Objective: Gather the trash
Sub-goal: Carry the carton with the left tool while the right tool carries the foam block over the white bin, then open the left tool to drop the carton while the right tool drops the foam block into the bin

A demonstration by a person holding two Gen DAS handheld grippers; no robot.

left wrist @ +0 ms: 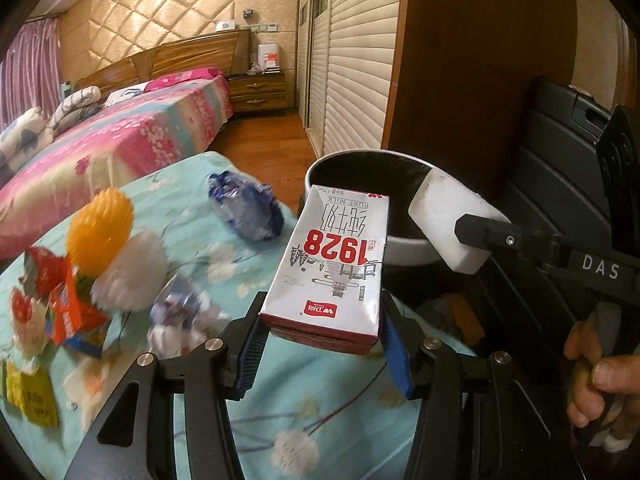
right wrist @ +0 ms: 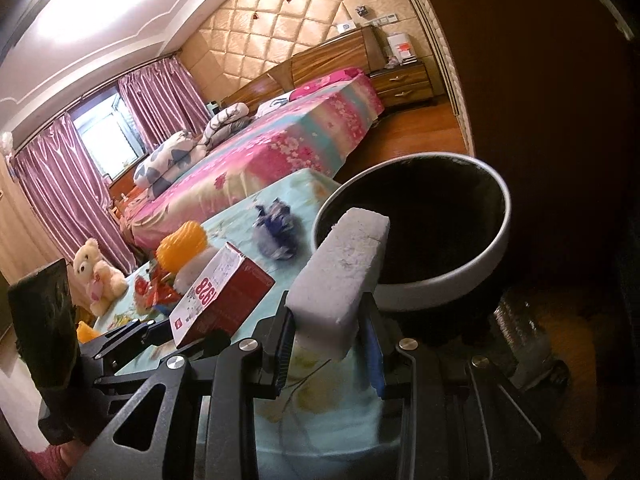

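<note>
My left gripper point(left wrist: 322, 346) is shut on a grey and red "1928" milk carton point(left wrist: 332, 264), held just short of the rim of a round black bin point(left wrist: 360, 164) with a grey outer wall. My right gripper point(right wrist: 326, 342) is shut on a white foam block point(right wrist: 340, 268), whose far end reaches over the bin's rim point(right wrist: 500, 232). The carton also shows in the right wrist view point(right wrist: 224, 296), and the foam block in the left wrist view point(left wrist: 452, 224). A crumpled blue and white wrapper point(left wrist: 248, 208) lies on the turquoise flowered cloth point(left wrist: 320, 408) left of the bin.
More litter lies at the left: an orange and white ball point(left wrist: 108, 236), red and orange wrappers point(left wrist: 60, 304), a yellow packet point(left wrist: 32, 396), crumpled paper point(left wrist: 180, 316). A teddy bear point(right wrist: 96, 272) sits far left. A dark wardrobe point(left wrist: 480, 60) and black case point(left wrist: 560, 168) stand behind the bin.
</note>
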